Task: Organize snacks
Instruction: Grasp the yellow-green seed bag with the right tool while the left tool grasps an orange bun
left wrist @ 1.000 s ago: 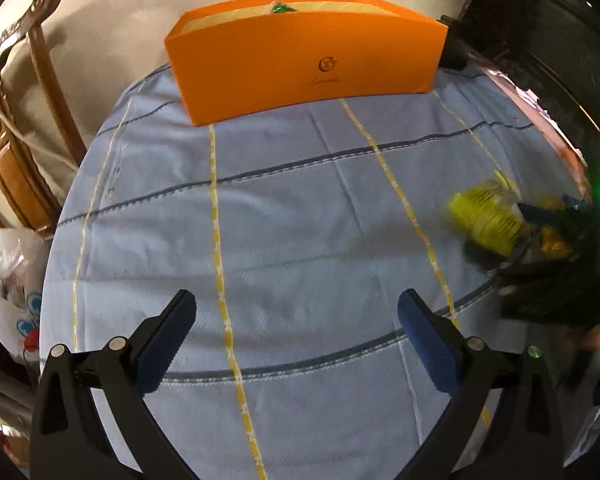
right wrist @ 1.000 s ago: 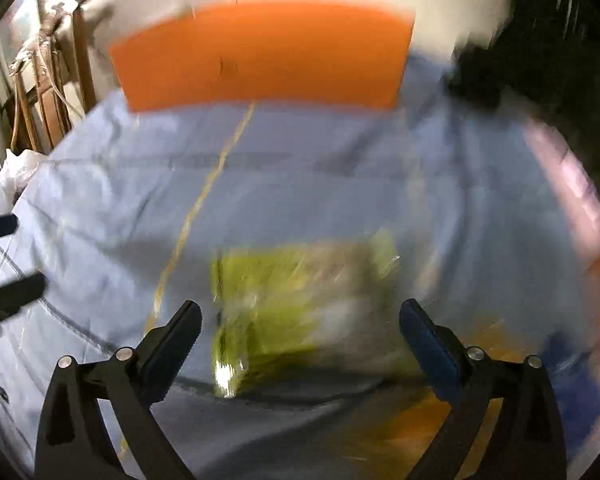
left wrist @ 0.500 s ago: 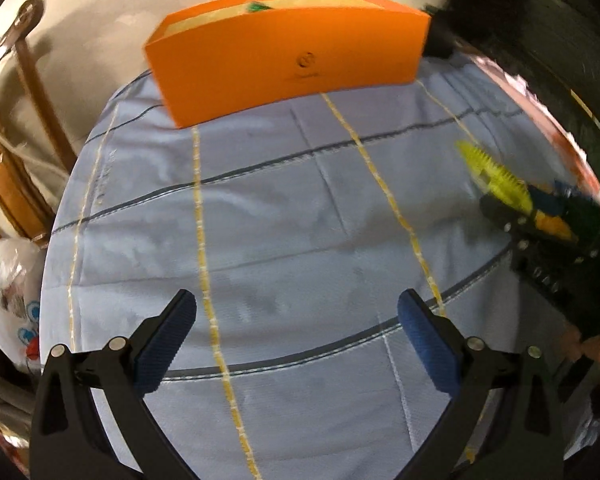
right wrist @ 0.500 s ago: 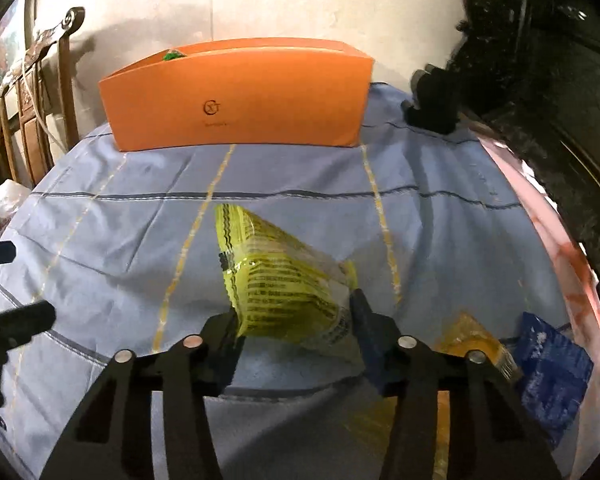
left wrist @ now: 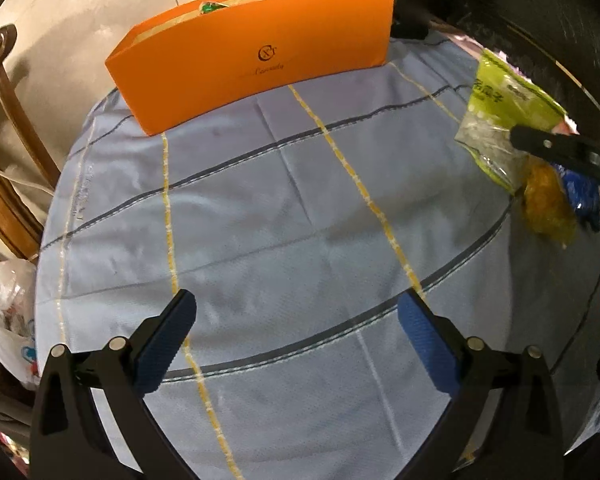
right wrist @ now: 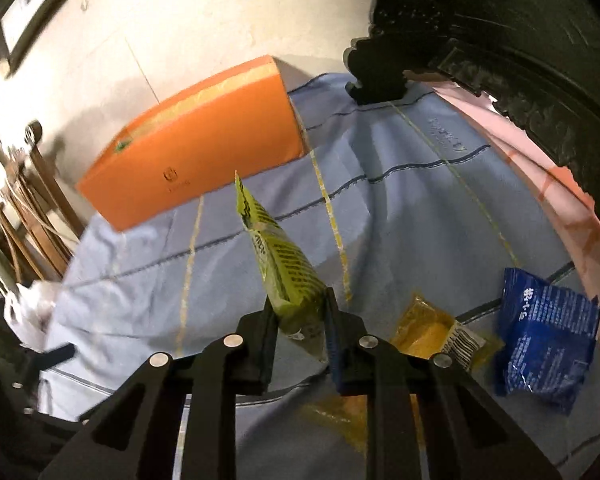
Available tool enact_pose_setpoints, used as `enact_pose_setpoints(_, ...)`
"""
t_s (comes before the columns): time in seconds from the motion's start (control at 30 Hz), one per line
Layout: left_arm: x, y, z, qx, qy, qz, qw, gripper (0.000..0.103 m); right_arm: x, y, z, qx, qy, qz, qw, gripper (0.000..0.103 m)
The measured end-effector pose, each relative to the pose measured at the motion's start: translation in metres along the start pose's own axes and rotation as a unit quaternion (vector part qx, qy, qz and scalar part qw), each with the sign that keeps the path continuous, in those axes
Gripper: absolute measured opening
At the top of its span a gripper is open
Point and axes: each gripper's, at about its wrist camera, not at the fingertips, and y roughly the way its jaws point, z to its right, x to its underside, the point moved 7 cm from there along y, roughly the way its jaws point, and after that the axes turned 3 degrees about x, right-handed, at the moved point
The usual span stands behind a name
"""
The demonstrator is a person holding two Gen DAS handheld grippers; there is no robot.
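The right tongs [right wrist: 300, 320] point steeply down, rolled to one side, jaws closing on the yellow-green packet [right wrist: 284, 268], pads pressing both its faces; it hangs clear of the surface [right wrist: 400, 216]. The left tongs [left wrist: 296, 320] tilt down over bare blue cloth [left wrist: 280, 220], jaws wide apart, holding nothing. Near the right tongs lie an orange packet [right wrist: 432, 332] and a blue packet [right wrist: 548, 328]. Farther off stands the orange box [left wrist: 256, 60], a green scrap showing at its open top.
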Motion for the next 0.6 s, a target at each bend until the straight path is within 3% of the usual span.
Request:
enact_pose_setpoints(0.13, -0.008, 0.004, 0.013, 0.016, 0.004, 0.010, 0.9998, 0.099, -0.012, -0.027, 0.004, 0.006, 0.001, 0.024, 1.000, 0.021)
enact_pose_setpoints(0.27, -0.020, 0.002, 0.048, 0.053, 0.028, 0.043, 0.9973, 0.099, -0.033, -0.078, 0.016, 0.030, 0.010, 0.077, 0.997, 0.021)
enact_pose_setpoints(0.33, -0.029, 0.004, 0.076, 0.066, 0.045, 0.055, 0.9953, 0.099, -0.042, -0.108, 0.028, 0.065, 0.008, 0.103, 0.992, 0.021)
enact_pose_setpoints(0.43, -0.044, 0.006, 0.124, 0.116, 0.060, 0.065, 0.9893, 0.099, -0.047, -0.140, 0.049, 0.101, 0.021, 0.127, 0.987, 0.021)
enact_pose_setpoints(0.6, -0.063, 0.011, 0.202, 0.182, 0.085, 0.086, 0.9758, 0.099, -0.044, -0.169, 0.082, 0.131, 0.046, 0.143, 0.980, 0.021)
